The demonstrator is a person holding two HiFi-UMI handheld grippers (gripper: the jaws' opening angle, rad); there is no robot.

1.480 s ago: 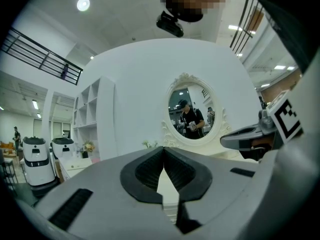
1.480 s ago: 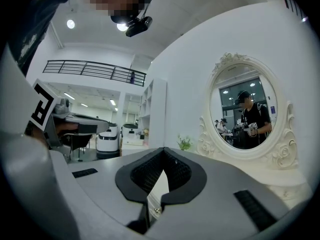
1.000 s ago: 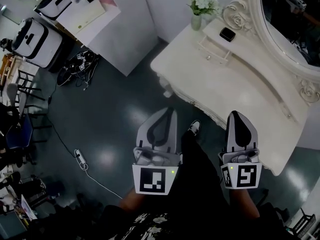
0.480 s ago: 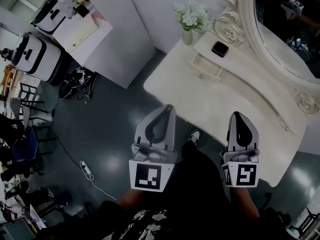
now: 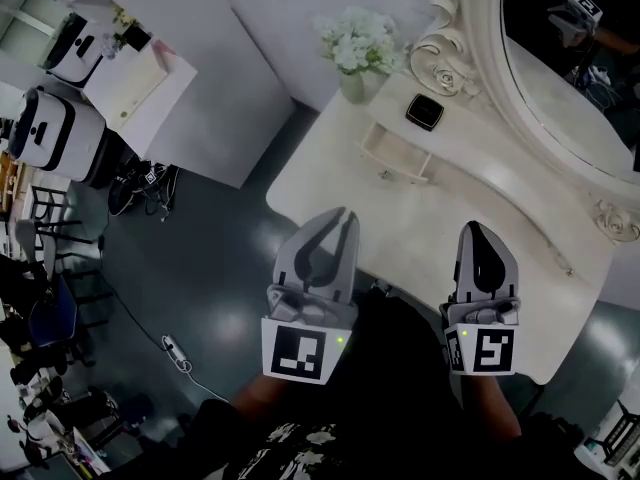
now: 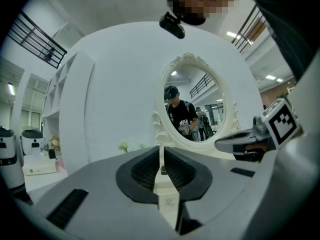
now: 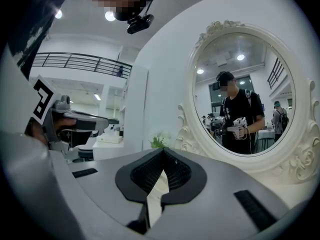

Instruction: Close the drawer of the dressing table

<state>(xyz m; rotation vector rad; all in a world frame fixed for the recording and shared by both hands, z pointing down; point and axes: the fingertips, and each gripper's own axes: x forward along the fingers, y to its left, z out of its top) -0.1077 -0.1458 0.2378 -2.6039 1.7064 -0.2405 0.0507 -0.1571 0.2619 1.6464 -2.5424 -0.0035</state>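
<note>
**Approach to the dressing table, head view.** Compared with a second ago, the tabletop (image 5: 470, 193) has drawn closer and slid toward the lower left of the picture, and the open drawer (image 5: 393, 155) with it. The shoe that was visible between the two tools is now hidden. This is read as a step toward the furniture. The reach is being shortened, but the closing push is judged not yet begun, since the drawer is shown pulled out as far as before.

The drawer belongs to a small raised box at the back left of the tabletop. It is found just below a vase of white flowers (image 5: 352, 53) and beside the carved frame of the oval mirror (image 5: 570, 58). A small black object (image 5: 424, 112) is seen lying on top of that box. The drawer front is fitted with a small knob.

The left tongs (image 5: 340, 220) are held closed, tips together, with nothing between them. In the picture their tips lie over the near edge of the tabletop, well short of the drawer. The right tongs (image 5: 476, 232) are likewise drawn together at the tips and empty, and overlap the front part of the tabletop. Nothing is touched by either. The left tongs are placed nearer the drawer front and are judged the likelier to be used for the push.
</note>
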